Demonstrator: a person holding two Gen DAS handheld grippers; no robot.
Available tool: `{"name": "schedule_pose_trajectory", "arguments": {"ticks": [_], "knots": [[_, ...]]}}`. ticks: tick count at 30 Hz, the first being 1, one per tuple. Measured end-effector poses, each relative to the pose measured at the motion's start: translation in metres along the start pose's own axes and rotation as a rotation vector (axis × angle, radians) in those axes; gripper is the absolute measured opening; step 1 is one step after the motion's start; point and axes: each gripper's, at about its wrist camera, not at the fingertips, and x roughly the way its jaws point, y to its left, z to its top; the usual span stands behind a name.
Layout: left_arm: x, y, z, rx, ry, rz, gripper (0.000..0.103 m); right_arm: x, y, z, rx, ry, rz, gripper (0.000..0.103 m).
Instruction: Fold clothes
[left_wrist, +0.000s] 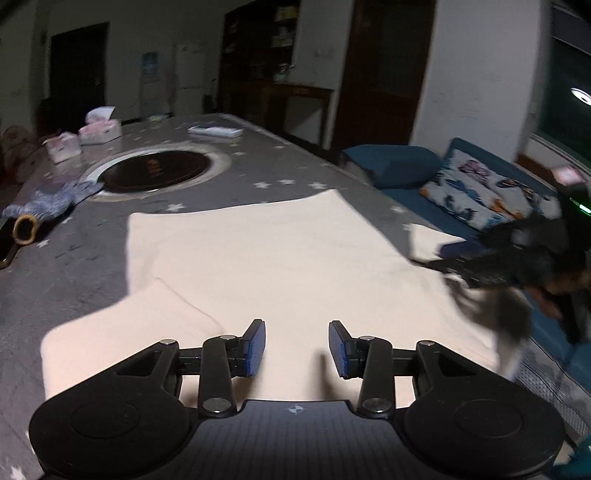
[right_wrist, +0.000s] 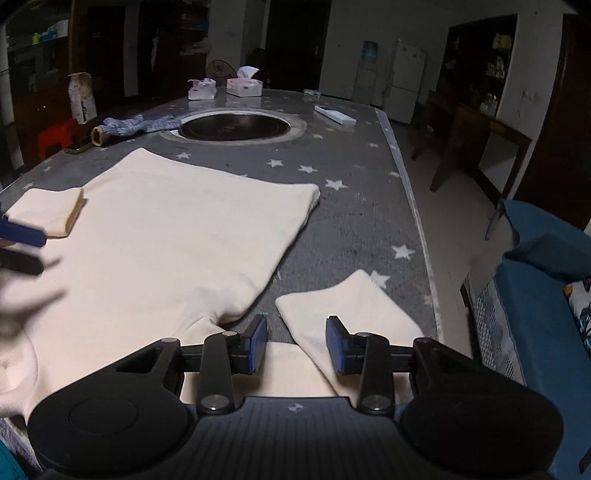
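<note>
Grey star-print tablecloth (right_wrist: 362, 206) bears a cream shirt (right_wrist: 177, 229); both grippers' fingers spread, empty.

Both cams are wrist fisheyes sitting just behind their own fingers, low and close over the table (left_wrist: 295, 162), looking forward and slightly down. Left wrist view faces across the cream shirt (left_wrist: 266, 258) toward the round inset (left_wrist: 155, 171), sofa (left_wrist: 402, 166) at right edge. Right wrist view looks from the shirt's right sleeve (right_wrist: 351, 306) side up the table. Shared: shirt, inset, tissue boxes (right_wrist: 243, 86), blue glove (right_wrist: 140, 123). Each view catches the other gripper, blurred, at its edge.
</note>
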Motion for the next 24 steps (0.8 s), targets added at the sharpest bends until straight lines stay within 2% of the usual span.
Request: {"name": "schedule_pose_trajectory", "arguments": {"ticks": [3, 6, 8, 21, 24], "knots": [[0.017, 0.012, 0.004, -0.020, 0.033, 0.030, 0.039, -0.001, -0.002, -0.001, 0.008, -0.005, -0.002, 0.035], [0.024, 0.018, 0.003, -0.012, 0.029, 0.083, 0.036, 0.001, -0.002, -0.001, 0.008, -0.011, -0.002, 0.035], [0.027, 0.021, 0.003, 0.000, 0.022, 0.125, 0.029, 0.003, -0.003, -0.001, 0.009, -0.015, -0.003, 0.035], [0.014, 0.060, 0.001, -0.117, 0.002, 0.326, 0.029, 0.012, -0.006, -0.001, 0.038, -0.048, -0.003, 0.035], [0.010, 0.066, -0.001, -0.132, 0.001, 0.347, 0.029, 0.004, 0.000, -0.001, 0.006, -0.066, -0.010, 0.035]]}}
